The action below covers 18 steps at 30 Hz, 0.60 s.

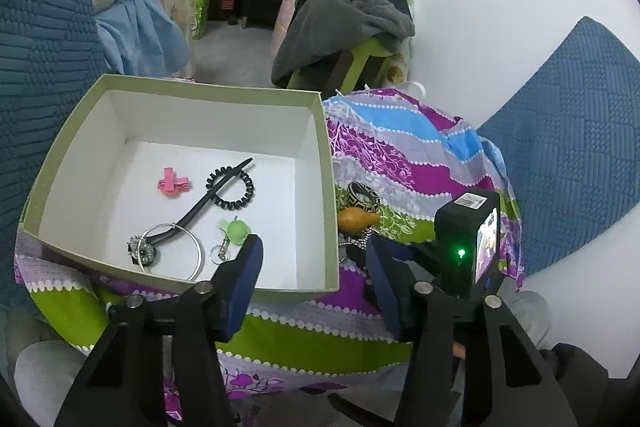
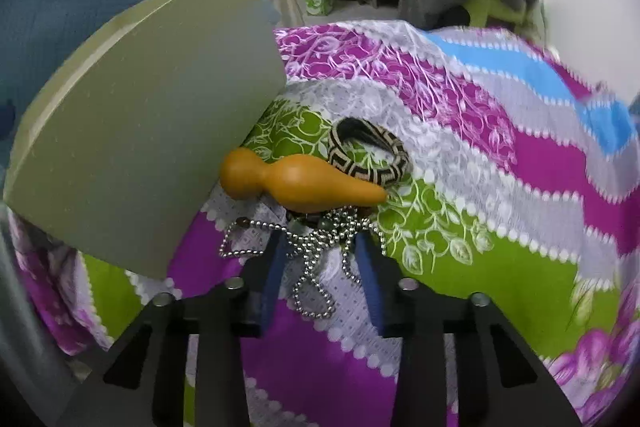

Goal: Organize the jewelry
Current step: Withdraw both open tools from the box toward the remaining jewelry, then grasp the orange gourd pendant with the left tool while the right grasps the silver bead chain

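Observation:
An open green box with a white inside holds a pink clip, a black coiled hair tie, a black hair stick, a silver bangle and a green charm. My left gripper is open and empty over the box's near right corner. My right gripper is open, its fingers either side of a silver ball chain on the cloth. An orange gourd and a patterned bangle lie just beyond it.
A patterned purple, green and blue cloth covers the table. The box's outer wall stands close on the left of the right gripper. The right gripper's camera body shows in the left wrist view. Clothes on a chair lie behind.

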{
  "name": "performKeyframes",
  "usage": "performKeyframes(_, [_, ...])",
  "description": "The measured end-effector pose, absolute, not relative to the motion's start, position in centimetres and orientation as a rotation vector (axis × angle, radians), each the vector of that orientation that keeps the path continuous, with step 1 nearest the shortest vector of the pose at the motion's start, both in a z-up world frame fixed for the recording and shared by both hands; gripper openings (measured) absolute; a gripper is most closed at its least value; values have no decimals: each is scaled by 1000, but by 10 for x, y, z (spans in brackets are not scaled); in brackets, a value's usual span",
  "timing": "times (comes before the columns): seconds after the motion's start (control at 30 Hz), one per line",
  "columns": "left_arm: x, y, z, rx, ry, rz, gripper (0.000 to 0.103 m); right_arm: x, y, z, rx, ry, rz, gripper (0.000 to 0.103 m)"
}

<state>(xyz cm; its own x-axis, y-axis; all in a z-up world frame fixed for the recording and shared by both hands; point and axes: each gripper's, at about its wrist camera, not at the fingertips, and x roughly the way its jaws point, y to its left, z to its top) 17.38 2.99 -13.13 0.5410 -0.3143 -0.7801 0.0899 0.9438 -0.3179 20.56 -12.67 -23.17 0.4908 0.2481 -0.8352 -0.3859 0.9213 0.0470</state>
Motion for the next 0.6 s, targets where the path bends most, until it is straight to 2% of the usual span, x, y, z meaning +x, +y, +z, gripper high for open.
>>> performKeyframes(0.03, [174, 29, -131, -255, 975, -250, 50, 204, -127, -231, -151, 990, 386, 12])
performKeyframes(0.1, [173, 26, -131, -251, 976, -258, 50, 201, -127, -229, -157, 995, 380, 7])
performKeyframes(0.6, [174, -27, -138, -181, 992, -337, 50, 176, -228, -208, -2, 956, 219, 2])
